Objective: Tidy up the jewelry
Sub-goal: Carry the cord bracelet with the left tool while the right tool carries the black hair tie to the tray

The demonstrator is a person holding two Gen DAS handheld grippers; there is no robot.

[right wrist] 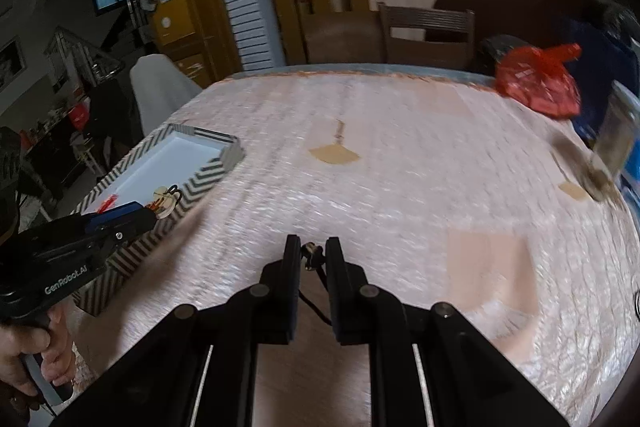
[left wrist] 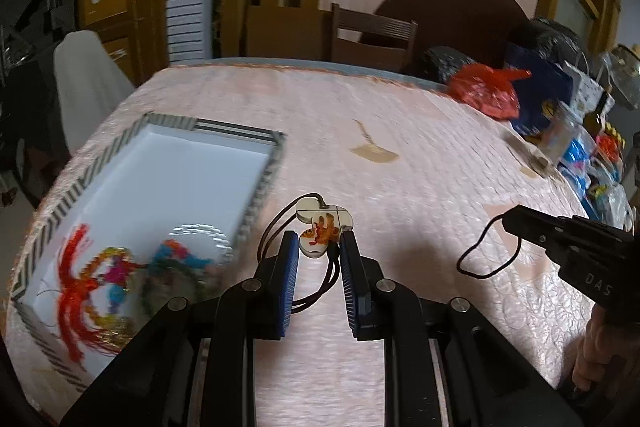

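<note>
My left gripper (left wrist: 319, 241) is shut on a cream pendant (left wrist: 322, 227) with an orange figure, its dark cord (left wrist: 276, 227) looping below; it hangs over the pink tablecloth beside the striped tray (left wrist: 262, 183). The tray holds colourful tasselled and beaded jewelry (left wrist: 100, 279) and a clear round piece (left wrist: 202, 239). My right gripper (right wrist: 313, 249) is shut on the clasp end of a thin black cord (right wrist: 316, 301); in the left wrist view (left wrist: 510, 221) the cord (left wrist: 486, 251) dangles from it in a loop. The left gripper (right wrist: 154, 213) with the pendant (right wrist: 166, 203) shows by the tray (right wrist: 192, 187).
A red plastic bag (left wrist: 486, 93), a blue bag (left wrist: 538, 95) and several packets and bottles (left wrist: 592, 147) crowd the table's right side. A wooden chair (left wrist: 372, 35) stands behind the far edge. Tan patches (left wrist: 374, 153) mark the cloth.
</note>
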